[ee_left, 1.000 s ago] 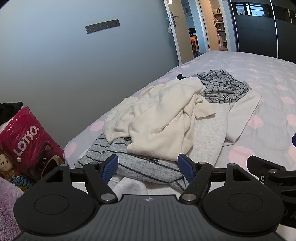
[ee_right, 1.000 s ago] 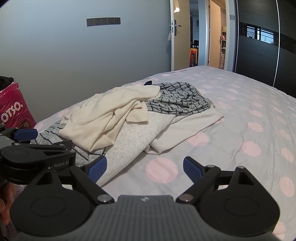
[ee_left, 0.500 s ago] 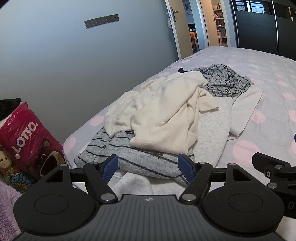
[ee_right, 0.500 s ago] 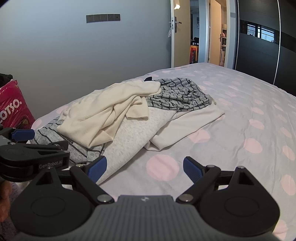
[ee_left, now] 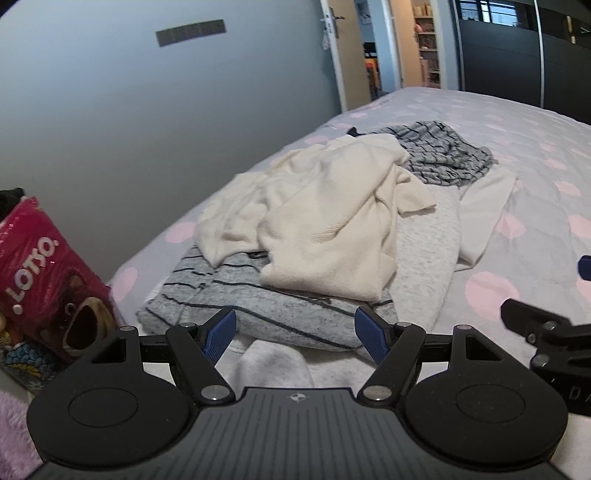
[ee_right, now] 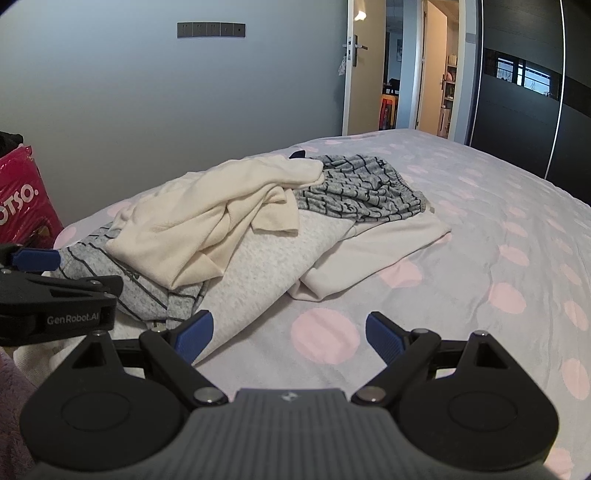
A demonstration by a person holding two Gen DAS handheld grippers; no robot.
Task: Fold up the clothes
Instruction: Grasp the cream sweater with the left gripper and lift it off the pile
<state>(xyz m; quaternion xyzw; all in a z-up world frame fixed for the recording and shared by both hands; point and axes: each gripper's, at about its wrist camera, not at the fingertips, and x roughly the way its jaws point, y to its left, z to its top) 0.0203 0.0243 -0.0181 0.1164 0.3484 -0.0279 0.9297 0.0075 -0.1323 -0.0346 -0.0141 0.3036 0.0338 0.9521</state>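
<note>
Cream knit top (ee_left: 332, 221) crowns the clothes pile (ee_right: 258, 258) along the bed's (ee_right: 498, 221) left edge. Left gripper (ee_left: 295, 334) and right gripper (ee_right: 290, 332) both spread wide, empty (nothing touched). Risk: pinching layers together, dragging the striped grey garment (ee_left: 240, 299) along.

Place: home bedroom. Evidence: bed (ee_right: 480, 229) under grey sheet with pink dots; heap of clothes (ee_right: 240, 229) on it; plain grey wall with switch panel (ee_right: 211, 30); open door (ee_right: 354, 74) onto lit hallway with shelves; dark sliding wardrobe (ee_right: 524, 96); pink LOTSO bag (ee_left: 44, 273) beside bed.
</note>
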